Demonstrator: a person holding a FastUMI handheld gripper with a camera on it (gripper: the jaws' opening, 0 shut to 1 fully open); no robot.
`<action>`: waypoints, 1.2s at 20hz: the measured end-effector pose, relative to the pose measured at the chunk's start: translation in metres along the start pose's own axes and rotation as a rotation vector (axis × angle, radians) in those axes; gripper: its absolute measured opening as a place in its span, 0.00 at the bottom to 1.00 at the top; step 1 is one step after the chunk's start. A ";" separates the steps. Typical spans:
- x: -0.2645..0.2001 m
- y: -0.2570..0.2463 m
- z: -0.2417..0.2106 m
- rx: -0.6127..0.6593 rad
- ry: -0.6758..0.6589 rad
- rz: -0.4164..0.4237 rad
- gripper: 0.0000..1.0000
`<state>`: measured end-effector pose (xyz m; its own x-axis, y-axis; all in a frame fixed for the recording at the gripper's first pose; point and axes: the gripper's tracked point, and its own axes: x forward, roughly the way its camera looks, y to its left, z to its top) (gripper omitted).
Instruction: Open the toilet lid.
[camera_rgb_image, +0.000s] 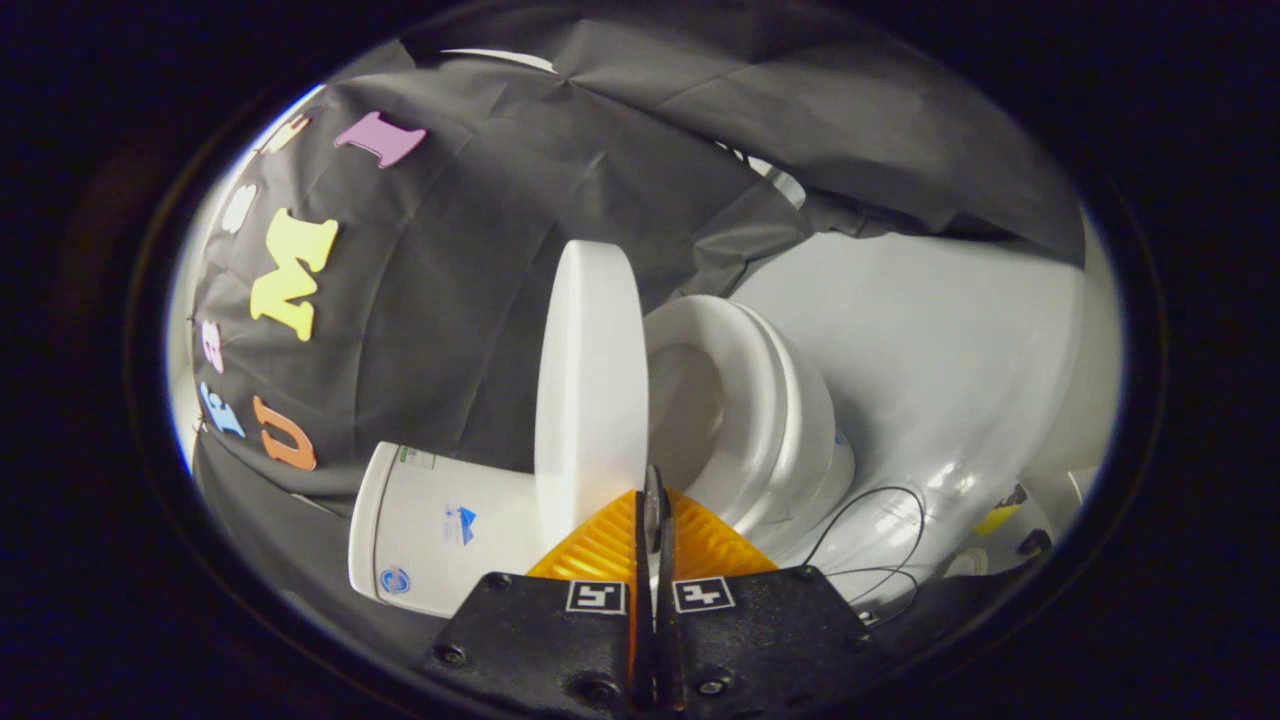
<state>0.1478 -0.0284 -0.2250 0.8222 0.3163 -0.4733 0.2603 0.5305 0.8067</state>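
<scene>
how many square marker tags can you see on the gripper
2: the left tag and the right tag sit side by side on the gripper, which looks closed, just behind the raised toilet lid.

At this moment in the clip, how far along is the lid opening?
Mostly done: the toilet lid stands raised off the seat, near upright, with the bowl opening exposed beside it. In hand: the tool has its fingers closed together at the lid's lower edge; whether both press on it I cannot tell. Left: perhaps tipping the lid back toward the tank, then letting go.
</scene>
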 end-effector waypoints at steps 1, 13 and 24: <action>-0.002 0.006 -0.001 -0.016 -0.006 0.003 0.05; -0.013 0.040 -0.003 -0.159 -0.049 -0.046 0.04; -0.023 0.080 -0.009 -0.298 -0.082 -0.069 0.04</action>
<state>0.1452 0.0144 -0.1530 0.8490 0.2136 -0.4833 0.1671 0.7593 0.6289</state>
